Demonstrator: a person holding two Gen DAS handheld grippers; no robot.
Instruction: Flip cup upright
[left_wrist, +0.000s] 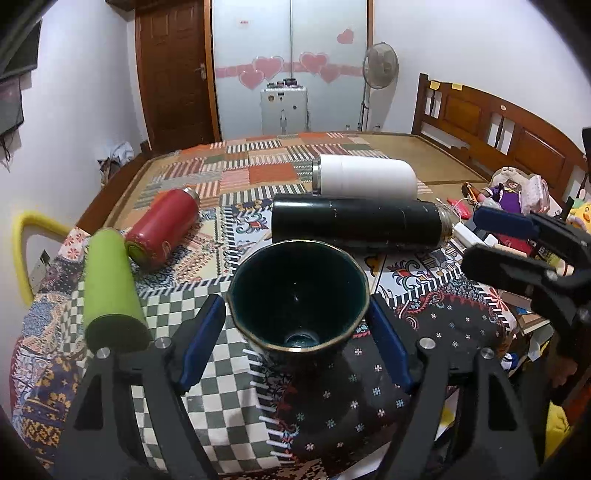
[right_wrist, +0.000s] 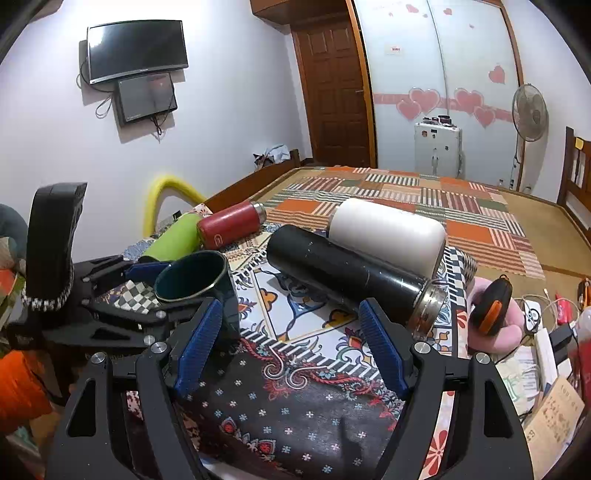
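Observation:
A dark green cup (left_wrist: 297, 299) with a gold rim stands upright on the patterned cloth, its mouth facing up. My left gripper (left_wrist: 295, 343) is open, its blue fingers (left_wrist: 201, 343) on either side of the cup with small gaps. The cup also shows in the right wrist view (right_wrist: 199, 284), where the left gripper (right_wrist: 147, 291) surrounds it. My right gripper (right_wrist: 291, 347) is open and empty, just right of the cup; it shows at the right in the left wrist view (left_wrist: 517, 240).
Four flasks lie on their sides: black (left_wrist: 362, 225), white (left_wrist: 365, 175), red (left_wrist: 162, 225) and green (left_wrist: 109, 288). Clutter with cables and an orange-black case (right_wrist: 491, 312) lies at the right. The bed's wooden headboard (left_wrist: 498, 125) stands beyond.

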